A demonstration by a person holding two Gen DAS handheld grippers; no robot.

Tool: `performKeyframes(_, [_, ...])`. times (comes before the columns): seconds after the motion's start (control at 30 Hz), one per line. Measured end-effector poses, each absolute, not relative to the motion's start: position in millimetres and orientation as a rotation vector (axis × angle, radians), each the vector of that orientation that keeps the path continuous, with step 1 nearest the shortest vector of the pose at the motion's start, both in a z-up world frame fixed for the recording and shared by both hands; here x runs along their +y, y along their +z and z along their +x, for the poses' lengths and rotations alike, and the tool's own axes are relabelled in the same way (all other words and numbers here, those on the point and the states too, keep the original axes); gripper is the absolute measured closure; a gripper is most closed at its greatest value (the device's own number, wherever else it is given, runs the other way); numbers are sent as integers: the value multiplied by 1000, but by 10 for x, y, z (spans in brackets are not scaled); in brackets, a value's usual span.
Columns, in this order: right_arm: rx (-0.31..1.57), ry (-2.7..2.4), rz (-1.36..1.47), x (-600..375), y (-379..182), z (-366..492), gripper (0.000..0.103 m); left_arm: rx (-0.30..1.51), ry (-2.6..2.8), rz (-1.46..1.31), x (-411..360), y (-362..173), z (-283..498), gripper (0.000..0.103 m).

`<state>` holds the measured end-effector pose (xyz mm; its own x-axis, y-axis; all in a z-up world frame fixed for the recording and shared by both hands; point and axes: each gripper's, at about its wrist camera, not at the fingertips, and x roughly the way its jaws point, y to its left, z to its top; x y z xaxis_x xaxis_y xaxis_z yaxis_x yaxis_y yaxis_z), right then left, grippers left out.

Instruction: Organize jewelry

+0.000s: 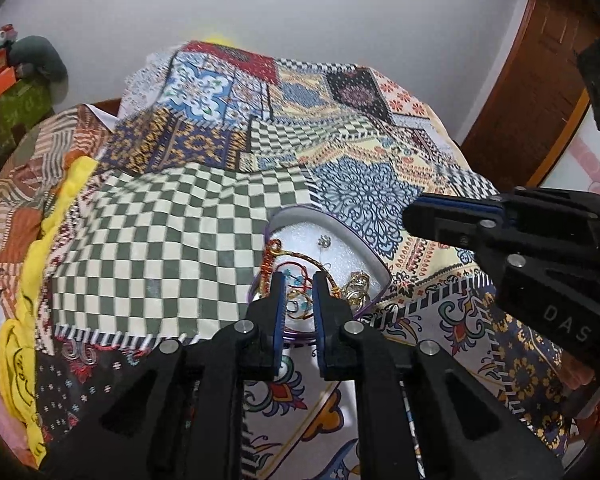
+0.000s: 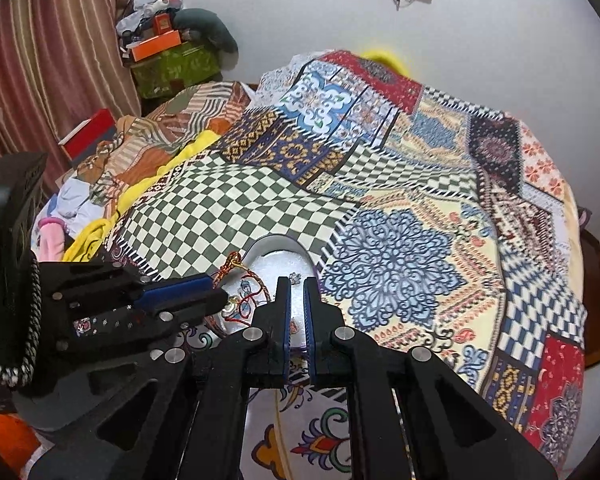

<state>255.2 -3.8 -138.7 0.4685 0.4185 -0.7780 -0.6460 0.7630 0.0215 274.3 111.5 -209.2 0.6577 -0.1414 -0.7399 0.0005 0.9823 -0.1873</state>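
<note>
At 6 o'clock the left gripper [image 1: 298,280] hangs over the near end of the jewelry tray [image 1: 374,258], jaws narrowly parted around a red thread bracelet [image 1: 296,270], grip uncertain; gold rings [image 1: 356,290] lie just at 3 o'clock. The right gripper [image 2: 297,282], jaws narrow and empty, hovers over the tray's white foam; patchwork bedspread [image 1: 148,236] beyond at 12 o'clock
</note>
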Motion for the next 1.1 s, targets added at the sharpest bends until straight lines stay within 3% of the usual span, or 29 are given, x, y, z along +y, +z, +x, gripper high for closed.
performKeyframes(0.1, [832,652,-295,-80,-1296,2489,89,816,-43,-160,1142,-1967,2661,82])
performKeyframes(0.2, [786,637,-278,-157,-1148,2394,68,769,-17,-153,1174,-1798,2542,73])
performKeyframes(0.27, [748,624,-271,-209,-1040,2310,64,737,-7,-148,1183,-1655,2439,73])
performKeyframes(0.5, [612,602,-215,-421,-547,1965,64,607,11,-140,1130,-1100,2042,72])
performKeyframes(0.8, [345,576,-77,-861,255,1181,64,354,2,-93,874,-219,1202,64])
performKeyframes(0.87, [278,564,-61,-959,414,947,64,293,12,-74,806,-78,1001,59])
performKeyframes(0.97, [217,559,-24,-1070,543,692,63,212,19,-54,686,86,692,44])
performKeyframes(1.03, [190,554,-7,-1103,575,578,55,173,28,-44,617,150,526,33])
performKeyframes(1.1, [155,530,-1,-1116,576,466,39,142,40,-35,562,181,392,25])
